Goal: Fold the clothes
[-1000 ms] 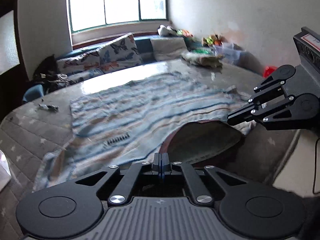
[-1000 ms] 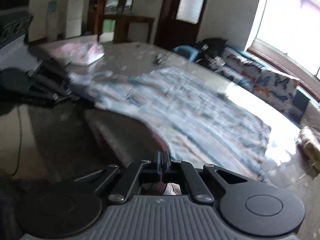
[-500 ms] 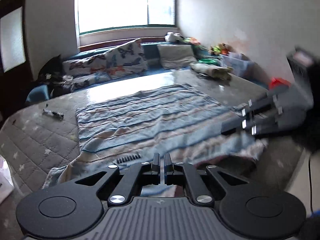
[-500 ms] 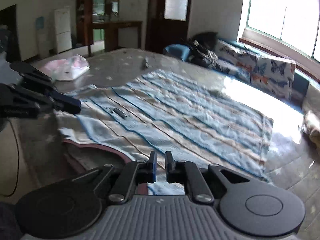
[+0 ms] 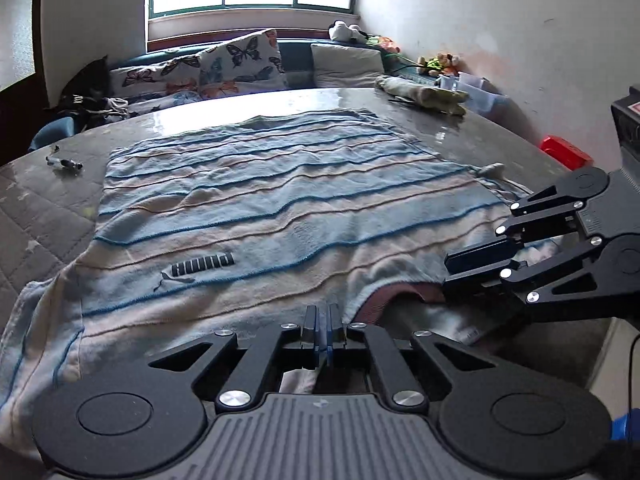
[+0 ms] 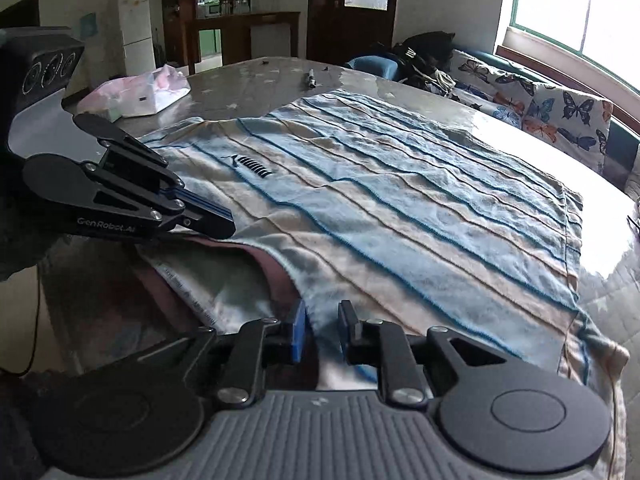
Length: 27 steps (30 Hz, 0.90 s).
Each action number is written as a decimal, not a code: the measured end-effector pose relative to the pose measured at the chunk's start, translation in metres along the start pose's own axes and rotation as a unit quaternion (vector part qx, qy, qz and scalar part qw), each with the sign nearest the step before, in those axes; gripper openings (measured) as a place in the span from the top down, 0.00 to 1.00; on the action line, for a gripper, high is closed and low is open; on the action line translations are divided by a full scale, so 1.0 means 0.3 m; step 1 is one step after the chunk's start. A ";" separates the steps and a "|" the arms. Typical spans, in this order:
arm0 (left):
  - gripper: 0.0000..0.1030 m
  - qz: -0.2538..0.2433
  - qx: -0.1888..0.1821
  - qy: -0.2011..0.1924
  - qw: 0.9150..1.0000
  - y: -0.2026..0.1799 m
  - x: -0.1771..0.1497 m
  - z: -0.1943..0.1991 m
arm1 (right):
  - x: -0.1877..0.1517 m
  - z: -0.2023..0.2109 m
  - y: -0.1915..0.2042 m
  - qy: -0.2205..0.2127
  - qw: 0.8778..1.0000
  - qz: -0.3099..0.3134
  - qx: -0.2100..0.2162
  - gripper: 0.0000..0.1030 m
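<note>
Left wrist view showed my left tool (image 5: 322, 322) pinched together on the soft, limp striped shirt (image 5: 280, 208) at its collar edge, where I judged the hold best, while my right tool (image 6: 322, 330), jaws just opening, stood apart around the hem.

1. The striped shirt's (image 5: 280, 208) near hem disappears under the left gripper (image 5: 322, 330) body.
2. Its right sleeve (image 6: 596, 360) runs off the picture's edge.
3. Small dark bits (image 5: 64, 163) on the far left surface are too small to tell.

A home: butterfly cushions (image 5: 240, 60), fridge (image 6: 138, 28), table (image 5: 44, 216).
</note>
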<state>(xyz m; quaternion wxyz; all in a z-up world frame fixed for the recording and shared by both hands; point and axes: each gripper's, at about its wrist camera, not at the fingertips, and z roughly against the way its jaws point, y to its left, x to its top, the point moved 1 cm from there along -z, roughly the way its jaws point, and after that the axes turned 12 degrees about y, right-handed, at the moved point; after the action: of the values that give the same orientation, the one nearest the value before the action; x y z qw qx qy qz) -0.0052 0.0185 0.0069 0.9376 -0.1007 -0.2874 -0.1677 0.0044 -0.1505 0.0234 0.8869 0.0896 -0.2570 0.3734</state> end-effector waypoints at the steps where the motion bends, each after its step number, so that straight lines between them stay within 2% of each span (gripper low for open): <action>1: 0.96 0.002 -0.005 0.002 1.000 0.002 -0.002 0.006 | -0.004 0.006 0.001 0.001 1.000 0.002 0.003 0.83; 4: 0.93 0.014 0.003 0.000 1.000 0.033 0.025 0.020 | -0.003 0.026 -0.011 0.006 1.000 -0.011 0.019 0.79; 9: 0.93 0.061 0.041 -0.026 0.997 0.136 0.120 0.038 | 0.020 0.067 -0.035 -0.022 0.999 -0.028 0.024 0.75; 15: 0.93 0.117 0.077 -0.039 0.989 0.287 0.209 -0.014 | 0.033 0.059 -0.107 -0.034 0.997 -0.065 -0.002 0.71; 22: 0.93 0.171 0.101 -0.015 0.980 0.410 0.195 -0.092 | -0.035 0.033 -0.188 -0.019 0.992 -0.118 -0.027 0.70; 27: 0.93 0.189 0.113 -0.024 0.975 0.448 0.171 -0.069 | -0.102 0.061 -0.195 -0.012 0.991 -0.132 -0.030 0.66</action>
<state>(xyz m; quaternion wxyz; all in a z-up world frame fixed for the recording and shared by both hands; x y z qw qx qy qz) 0.0952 0.1236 0.0068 0.9504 -0.0503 -0.3032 0.0485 0.0207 -0.2170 0.0249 0.9274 0.1004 -0.2648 0.2443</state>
